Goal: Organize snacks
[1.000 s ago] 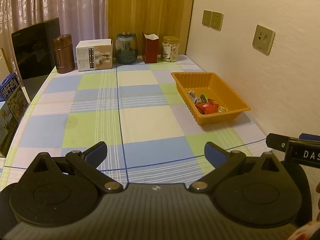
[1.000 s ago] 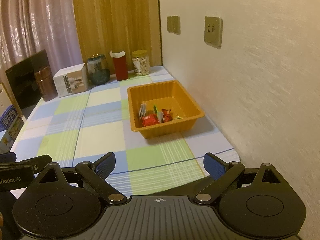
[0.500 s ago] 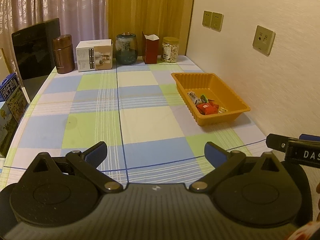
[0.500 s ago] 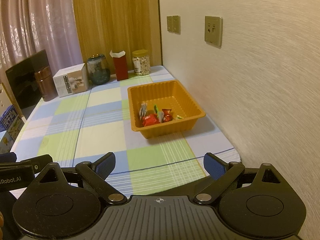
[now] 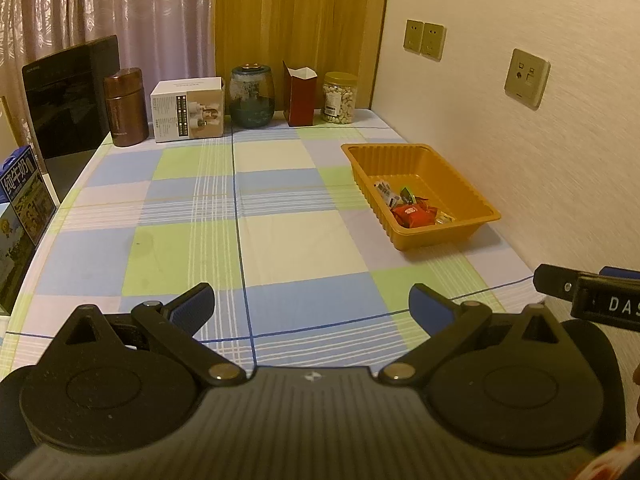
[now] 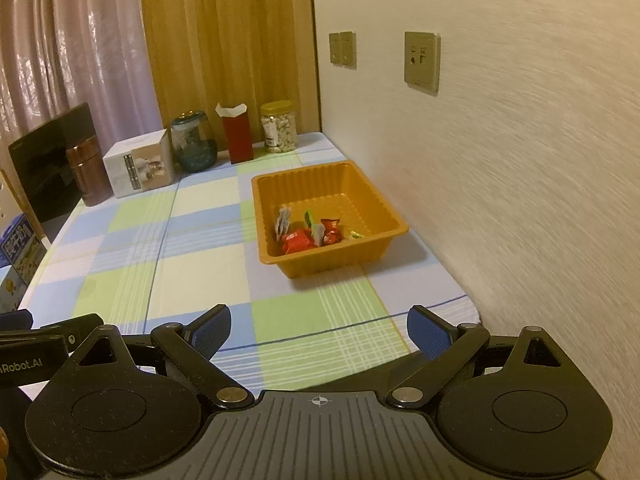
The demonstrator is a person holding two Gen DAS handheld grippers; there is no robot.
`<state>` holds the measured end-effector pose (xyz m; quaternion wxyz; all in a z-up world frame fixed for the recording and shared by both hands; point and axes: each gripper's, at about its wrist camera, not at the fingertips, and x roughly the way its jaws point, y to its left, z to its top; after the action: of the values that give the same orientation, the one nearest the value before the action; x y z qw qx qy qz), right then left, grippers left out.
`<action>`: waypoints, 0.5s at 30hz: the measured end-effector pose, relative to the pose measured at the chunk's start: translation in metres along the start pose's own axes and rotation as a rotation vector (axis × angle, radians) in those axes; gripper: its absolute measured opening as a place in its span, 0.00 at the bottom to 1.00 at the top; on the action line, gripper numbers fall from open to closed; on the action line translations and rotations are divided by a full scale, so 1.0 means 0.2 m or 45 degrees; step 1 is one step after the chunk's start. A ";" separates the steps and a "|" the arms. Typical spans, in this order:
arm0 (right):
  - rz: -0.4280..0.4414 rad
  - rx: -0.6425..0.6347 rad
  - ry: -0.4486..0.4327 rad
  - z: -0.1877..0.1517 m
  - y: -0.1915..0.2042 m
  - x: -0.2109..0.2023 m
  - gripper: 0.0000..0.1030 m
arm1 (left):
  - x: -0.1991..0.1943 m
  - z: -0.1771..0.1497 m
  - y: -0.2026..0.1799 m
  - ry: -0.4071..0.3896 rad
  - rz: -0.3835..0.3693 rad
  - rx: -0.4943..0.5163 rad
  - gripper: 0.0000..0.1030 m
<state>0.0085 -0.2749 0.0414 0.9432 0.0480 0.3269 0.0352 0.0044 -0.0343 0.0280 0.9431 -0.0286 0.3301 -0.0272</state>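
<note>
L/R grippers [image 5: 311, 304] [image 6: 319, 330] agape; tray [image 6: 362, 250] lengthwise toward curtain.

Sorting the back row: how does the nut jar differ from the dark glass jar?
The nut jar is slim, straight-sided and clear, showing pale nuts, with a yellow lid. The dark glass jar is wider, rounded and bluish-tinted, with a dark lid. A red carton stands between them. Both stand upright, lidded.
</note>
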 end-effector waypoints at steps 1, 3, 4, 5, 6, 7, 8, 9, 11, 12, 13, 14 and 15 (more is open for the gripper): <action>0.000 0.000 0.000 0.00 0.00 0.00 0.92 | 0.00 0.00 0.00 0.000 0.000 0.001 1.00; 0.000 0.000 -0.001 0.00 0.00 0.00 0.92 | 0.00 0.00 0.00 -0.001 0.000 0.000 1.00; 0.001 -0.001 -0.002 0.00 0.00 0.00 0.92 | 0.00 0.00 0.00 -0.001 0.000 0.001 1.00; 0.001 0.000 -0.002 0.00 0.00 0.00 0.92 | 0.00 0.00 0.00 -0.001 0.000 0.001 1.00; 0.001 0.000 -0.002 0.00 0.00 0.00 0.92 | 0.00 0.00 0.00 -0.001 -0.001 0.001 1.00; 0.000 0.000 -0.002 0.00 0.00 0.00 0.92 | 0.00 0.00 0.00 0.000 -0.001 0.001 1.00; 0.001 0.000 -0.002 0.00 0.00 0.00 0.92 | 0.00 0.00 0.00 0.001 -0.002 0.001 1.00; 0.001 0.000 -0.002 0.00 0.00 0.00 0.92 | 0.00 0.00 0.00 0.001 -0.002 0.001 1.00; 0.001 -0.001 -0.002 0.00 0.00 0.00 0.92 | 0.00 0.00 0.00 0.001 -0.002 0.002 1.00; 0.001 -0.001 -0.002 0.00 0.00 0.00 0.92 | 0.00 0.00 0.00 0.001 -0.001 0.002 1.00; 0.002 0.000 -0.002 0.00 0.00 0.00 0.92 | 0.00 0.00 -0.01 0.001 -0.001 0.002 1.00; 0.002 -0.001 -0.002 0.00 0.00 0.00 0.92 | 0.00 0.00 0.00 0.001 -0.002 0.002 1.00; 0.002 -0.001 -0.002 0.00 0.00 0.00 0.92 | 0.00 0.00 -0.01 0.002 -0.003 0.003 1.00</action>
<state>0.0084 -0.2756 0.0408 0.9434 0.0480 0.3262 0.0359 0.0048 -0.0357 0.0281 0.9428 -0.0279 0.3309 -0.0285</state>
